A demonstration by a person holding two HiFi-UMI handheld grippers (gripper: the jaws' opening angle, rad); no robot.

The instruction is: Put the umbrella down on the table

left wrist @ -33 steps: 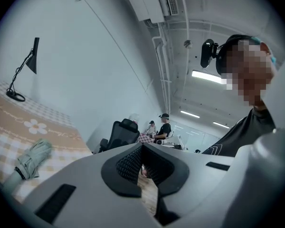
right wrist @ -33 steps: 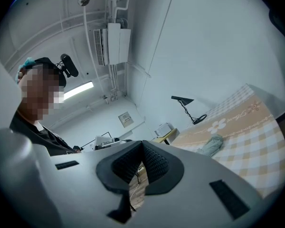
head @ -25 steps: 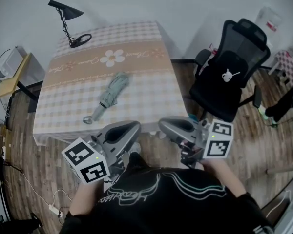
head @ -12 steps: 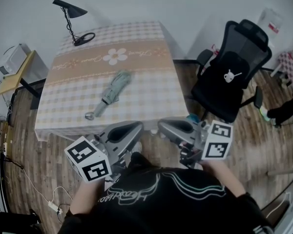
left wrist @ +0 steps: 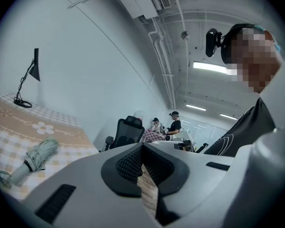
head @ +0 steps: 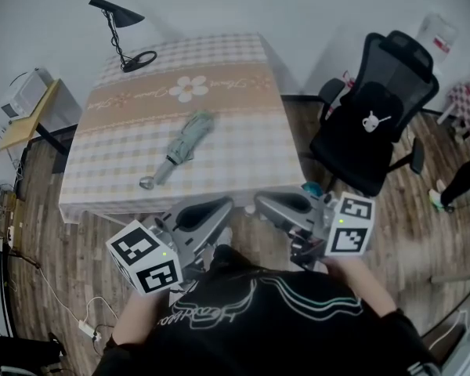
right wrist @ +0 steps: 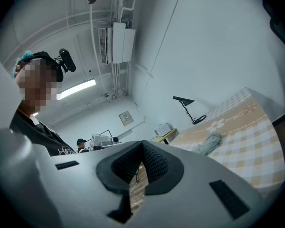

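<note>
Spotting the umbrella lying folded and flat on the middle of the worktop, long axis slanting from the strap end by the worktop's near-left part up toward its far side. Holding the left gripper and right gripper side by side just off the worktop's near edge, both pinched together on nothing, well apart from the umbrella. Looks set down already; for any fresh reach, forward over the near edge and a touch left, left gripper closer to the strap end.
</note>
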